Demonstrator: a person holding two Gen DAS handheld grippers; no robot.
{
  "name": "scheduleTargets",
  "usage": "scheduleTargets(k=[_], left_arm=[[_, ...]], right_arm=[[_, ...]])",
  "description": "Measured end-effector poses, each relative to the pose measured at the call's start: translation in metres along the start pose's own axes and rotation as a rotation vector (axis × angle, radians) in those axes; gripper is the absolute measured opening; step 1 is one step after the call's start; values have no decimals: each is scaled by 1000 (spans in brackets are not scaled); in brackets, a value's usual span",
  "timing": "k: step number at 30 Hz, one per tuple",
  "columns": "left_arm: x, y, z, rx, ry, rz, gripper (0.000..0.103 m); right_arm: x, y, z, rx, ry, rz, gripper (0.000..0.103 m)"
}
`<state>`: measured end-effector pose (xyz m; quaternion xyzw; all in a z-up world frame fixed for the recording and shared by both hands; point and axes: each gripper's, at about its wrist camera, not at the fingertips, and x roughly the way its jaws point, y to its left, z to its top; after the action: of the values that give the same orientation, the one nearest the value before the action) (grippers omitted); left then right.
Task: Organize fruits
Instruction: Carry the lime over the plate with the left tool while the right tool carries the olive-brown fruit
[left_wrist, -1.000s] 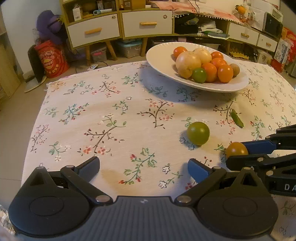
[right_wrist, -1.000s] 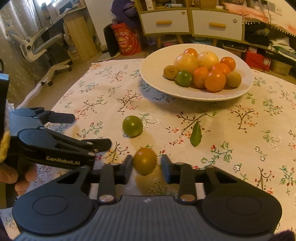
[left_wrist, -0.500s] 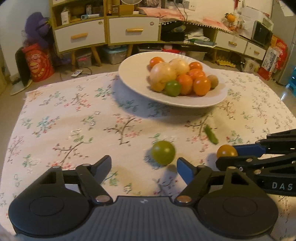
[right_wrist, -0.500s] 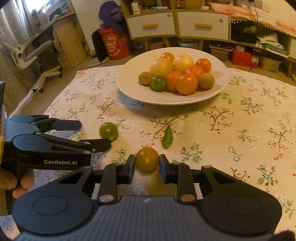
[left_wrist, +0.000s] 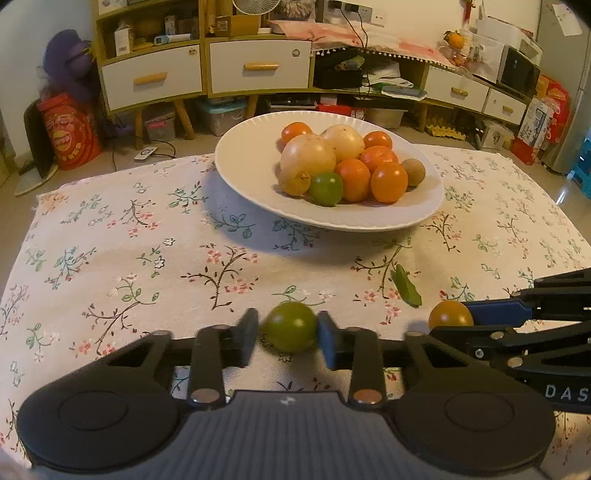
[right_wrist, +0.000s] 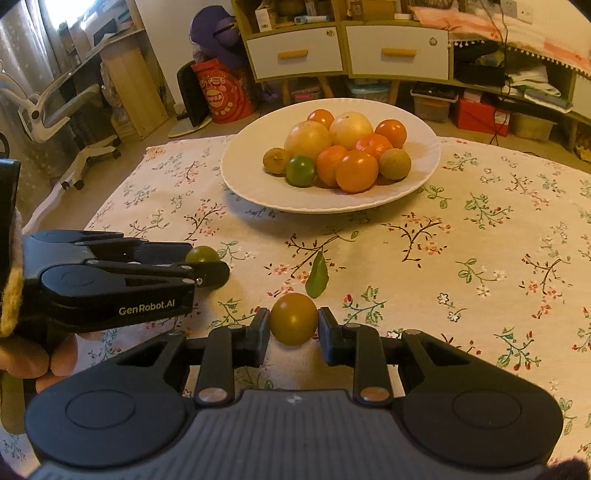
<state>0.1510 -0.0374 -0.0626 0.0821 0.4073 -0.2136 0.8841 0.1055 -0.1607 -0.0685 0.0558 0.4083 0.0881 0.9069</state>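
Note:
My left gripper (left_wrist: 290, 328) has its jaws closing around a small green fruit (left_wrist: 291, 345) that sits on the floral tablecloth, and both pads touch its sides. To its right, my right gripper (right_wrist: 293, 325) is shut on an orange-brown fruit (right_wrist: 293, 334), just above the cloth. In the left wrist view that fruit (left_wrist: 450, 314) shows at the right gripper's tips. Beyond both stands a white plate (left_wrist: 251, 158) piled with several oranges, two pale large fruits and a green one.
A loose green leaf (right_wrist: 317, 277) lies on the cloth between the grippers and the plate (right_wrist: 251, 177). A person's hand (right_wrist: 37, 365) holds the left gripper. Past the table's far edge are drawer cabinets, a red bag and an office chair.
The left gripper moved in on the green fruit and its jaws went from wide open to closed around it. The right gripper kept its hold on the orange-brown fruit.

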Motion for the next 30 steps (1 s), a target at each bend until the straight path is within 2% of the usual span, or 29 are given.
scheduleTargets(k=[15, 30], left_arm=[[-7, 0, 3, -6, -7, -8, 12], [-23, -4, 22, -59, -99, -44, 12]], right_arm=[[-4, -6, 3, 16, -12, -2, 25], [-12, -25, 25, 111, -93, -6, 25]])
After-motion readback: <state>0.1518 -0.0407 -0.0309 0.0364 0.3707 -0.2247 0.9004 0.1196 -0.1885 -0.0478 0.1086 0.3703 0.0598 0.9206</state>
